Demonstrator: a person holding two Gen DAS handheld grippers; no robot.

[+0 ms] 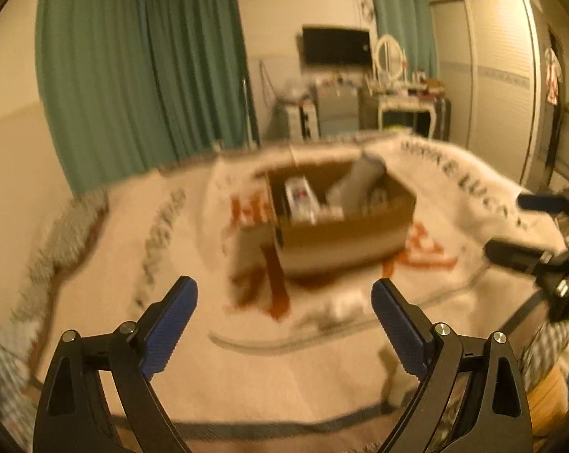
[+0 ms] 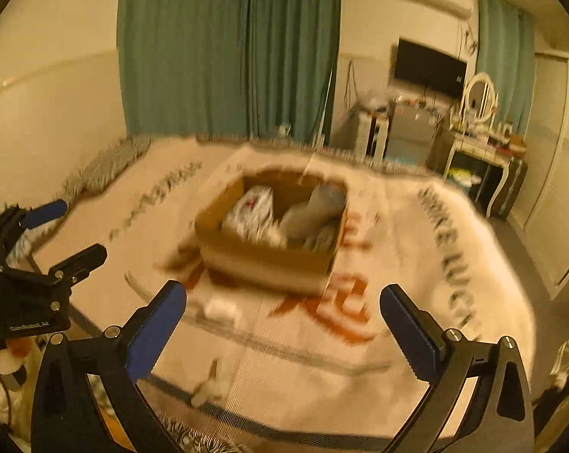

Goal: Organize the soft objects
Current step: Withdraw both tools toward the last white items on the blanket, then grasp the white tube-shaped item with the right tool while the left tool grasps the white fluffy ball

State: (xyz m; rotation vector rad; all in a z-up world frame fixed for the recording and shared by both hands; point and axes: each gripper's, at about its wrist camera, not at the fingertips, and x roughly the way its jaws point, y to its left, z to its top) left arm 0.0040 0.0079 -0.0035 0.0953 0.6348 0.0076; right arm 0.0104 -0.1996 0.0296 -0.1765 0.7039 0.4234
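An open cardboard box stands on a bed covered by a white blanket with orange and black lettering. Inside it are a grey soft item and a white packaged item. A small white soft item lies on the blanket in front of the box, another nearer the bed's edge. My left gripper is open and empty. My right gripper is open and empty. Both views are blurred.
Green curtains hang behind the bed. A dressing table with an oval mirror, a wall TV and a wardrobe stand beyond the bed's far side. A patterned pillow lies at the left.
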